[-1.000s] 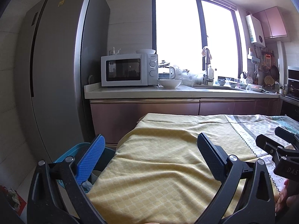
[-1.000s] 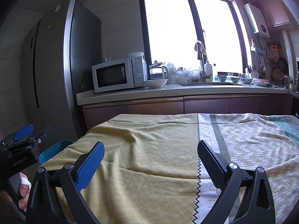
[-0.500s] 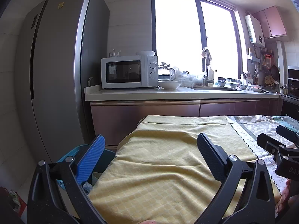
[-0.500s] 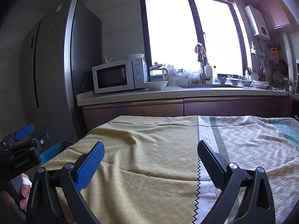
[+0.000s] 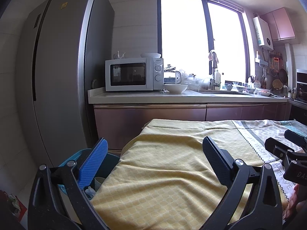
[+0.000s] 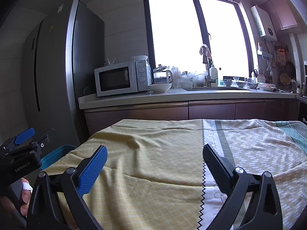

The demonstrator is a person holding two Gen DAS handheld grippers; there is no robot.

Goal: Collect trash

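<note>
Left gripper (image 5: 154, 154) spread wide, empty, over the yellow tablecloth (image 5: 172, 172); right gripper (image 6: 154, 162) same, fingers apart, holding nothing. Blue trash bin (image 5: 76, 156) sits just beside the table's left edge, cup (image 5: 99, 181) and crumpled scraps inside

White lettering reading "GenRobot.AI" is showing on the black body of the left gripper (image 6: 23, 149), seen at the left edge of the right wrist view. In the left wrist view, the right gripper (image 5: 287, 153) is showing only the letters "DAS" before the frame is cutting them off. The tablecloth (image 5: 172, 172) is carrying grey words along its white band: "WISH" and "HAVE" are reading clearly there, and "EVERYDAY" is reading in the right wrist view. The microwave (image 5: 134, 74) is bearing a small brand mark too blurred to read.
</note>
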